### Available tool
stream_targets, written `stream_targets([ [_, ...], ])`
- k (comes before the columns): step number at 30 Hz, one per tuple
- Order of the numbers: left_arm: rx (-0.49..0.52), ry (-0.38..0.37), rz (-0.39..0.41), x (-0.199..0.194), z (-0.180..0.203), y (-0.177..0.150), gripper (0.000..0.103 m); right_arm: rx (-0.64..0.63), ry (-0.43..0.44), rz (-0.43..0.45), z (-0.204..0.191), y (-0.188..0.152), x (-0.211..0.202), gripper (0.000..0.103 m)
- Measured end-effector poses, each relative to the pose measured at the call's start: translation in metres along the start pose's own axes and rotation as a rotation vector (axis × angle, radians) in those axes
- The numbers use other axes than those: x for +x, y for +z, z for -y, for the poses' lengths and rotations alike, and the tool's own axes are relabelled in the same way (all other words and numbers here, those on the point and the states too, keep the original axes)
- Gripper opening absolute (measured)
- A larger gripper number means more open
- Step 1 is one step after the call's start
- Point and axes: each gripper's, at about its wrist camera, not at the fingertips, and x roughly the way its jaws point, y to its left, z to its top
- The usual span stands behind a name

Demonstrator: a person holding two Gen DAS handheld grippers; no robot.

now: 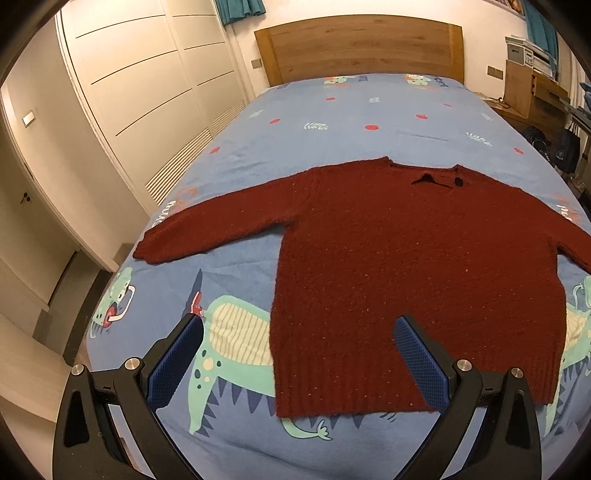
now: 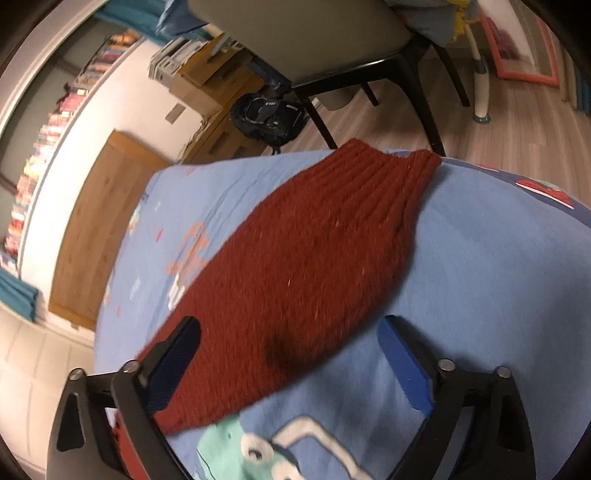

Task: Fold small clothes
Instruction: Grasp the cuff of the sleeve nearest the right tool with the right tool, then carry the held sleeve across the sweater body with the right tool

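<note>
sweater: dark red, with tiny light dots
bed sheet: light blue, with green dinosaurs, red dots and small leaves
headboard: brown wood
wardrobe doors: cream, with thin dark lines
gripper pads: blue with small bumps
curtain: blue-green
chair: grey seat, black legs

Dark red fuzzy ribbed-knit sweater ahead of both tongs; smooth matt blue printed cotton sheet beneath; wooden headboard beyond.
</note>
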Motion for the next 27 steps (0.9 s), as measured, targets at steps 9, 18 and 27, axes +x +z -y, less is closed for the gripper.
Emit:
stream_targets([
  [9,-0.024,0.024,-0.006,0.000,-0.017,-0.004,0.102,0.141,0.084,-0.012,0.022,0.025,0.014,0.030],
  [18,-0.083,0.024,-0.007,0.003,-0.042,-0.006,0.102,0.141,0.091,-0.023,0.021,0.027,0.011,0.009],
  [27,-0.195,-0.002,-0.025,0.008,-0.076,-0.013,0.102,0.050,0.139,-0.026,-0.046,0.030,0.001,0.009],
])
